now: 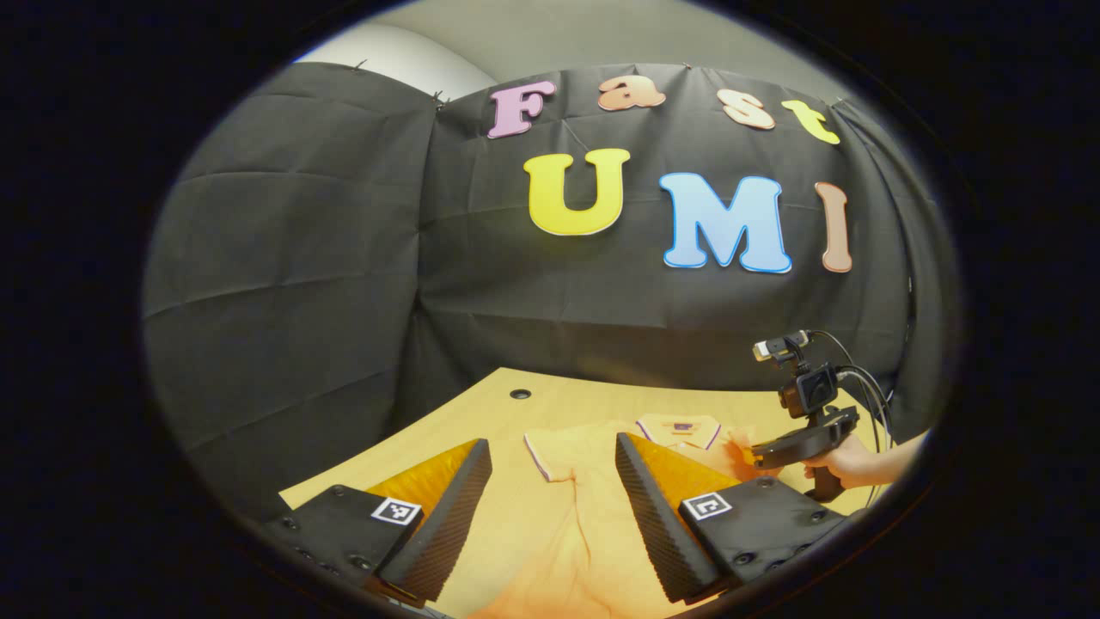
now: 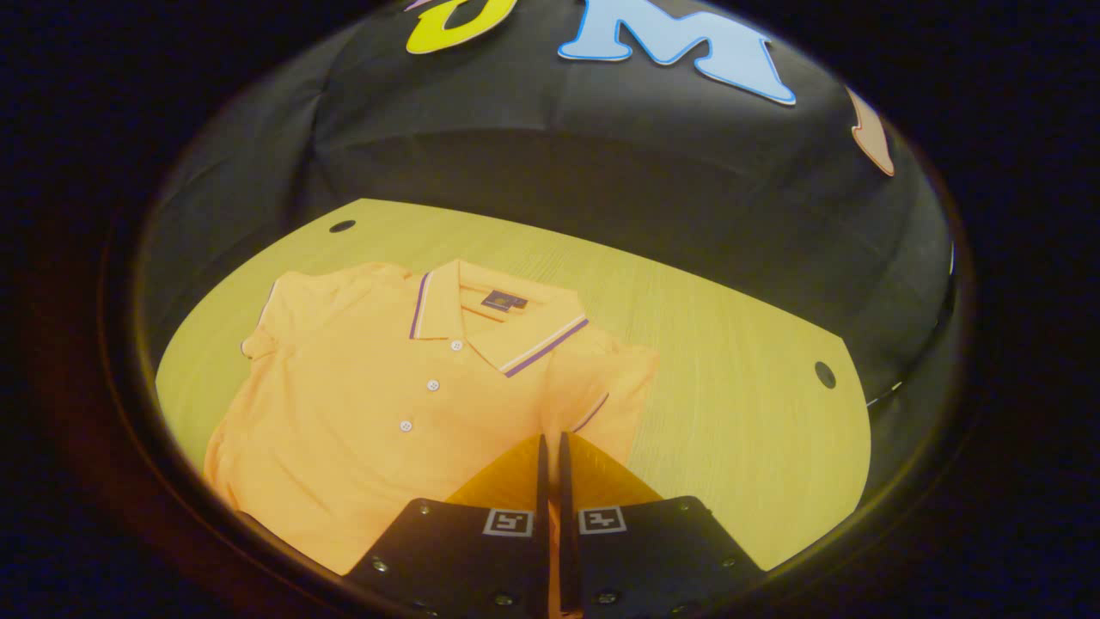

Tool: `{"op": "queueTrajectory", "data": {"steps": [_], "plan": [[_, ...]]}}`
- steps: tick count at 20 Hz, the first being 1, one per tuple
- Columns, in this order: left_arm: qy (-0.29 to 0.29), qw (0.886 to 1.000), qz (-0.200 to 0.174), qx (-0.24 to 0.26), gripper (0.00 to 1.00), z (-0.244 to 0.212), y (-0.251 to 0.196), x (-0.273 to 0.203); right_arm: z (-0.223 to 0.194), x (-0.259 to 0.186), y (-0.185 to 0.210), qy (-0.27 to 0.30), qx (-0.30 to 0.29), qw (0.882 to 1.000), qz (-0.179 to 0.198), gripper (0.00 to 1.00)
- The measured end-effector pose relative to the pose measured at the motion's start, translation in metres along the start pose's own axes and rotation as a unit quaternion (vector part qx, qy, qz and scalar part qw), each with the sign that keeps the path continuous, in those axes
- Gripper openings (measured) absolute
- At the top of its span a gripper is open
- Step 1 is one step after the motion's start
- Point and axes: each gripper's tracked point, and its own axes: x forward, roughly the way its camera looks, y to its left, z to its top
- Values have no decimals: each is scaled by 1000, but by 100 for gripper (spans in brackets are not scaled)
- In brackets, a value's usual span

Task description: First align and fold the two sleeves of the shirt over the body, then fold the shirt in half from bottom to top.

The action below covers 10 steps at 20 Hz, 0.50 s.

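1. The shirt (image 2: 404, 404) lies flat on the table (image 2: 730, 387), buttons up, with its collar (image 2: 494, 318) at the far end near the black wall.
2. In the right gripper view, the right gripper (image 2: 551, 447) has its fingers pressed close together, right at the sleeve (image 2: 601, 387) on the side of the collar nearer the table hole (image 2: 825, 375). A thin bit of cloth seems to sit between the fingers, so I think it is pinching that sleeve, but I cannot be fully sure.
3. In the left gripper view, the left gripper (image 1: 550, 481) has its fingers spread wide apart over the other sleeve (image 1: 567, 451). It holds nothing.
4. The step in hand looks like the sleeve fold. The far sleeve in the right gripper view already looks tucked in a bit; I cannot tell how neat it is.
5. To do it well, pinch the sleeve near its striped edge, not the body cloth under it.
6. Lift just a little, so the body does not slide on the table.
7. Carry the sleeve toward the buttons and lay it flat, with its edge straight along the body.
8. Let go only when it lies smooth, with no bumps.
9. Make both sleeves match, so the fold toward the collar comes out even.
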Motion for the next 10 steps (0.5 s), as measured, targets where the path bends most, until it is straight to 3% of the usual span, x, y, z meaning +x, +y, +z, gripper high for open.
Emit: {"op": "queueTrajectory", "data": {"steps": [7,9,10], "plan": [[4,1000,3,-6,96,-1,9,7,-2,-3,10,9,6,1000,14,11],[3,1000,-4,-7,96,-2,9,14,2,-5,12,7,12,1000,20,22],[2,1000,-8,-7,96,-2,8,16,2,-8,11,6,13,1000,16,34]]}}
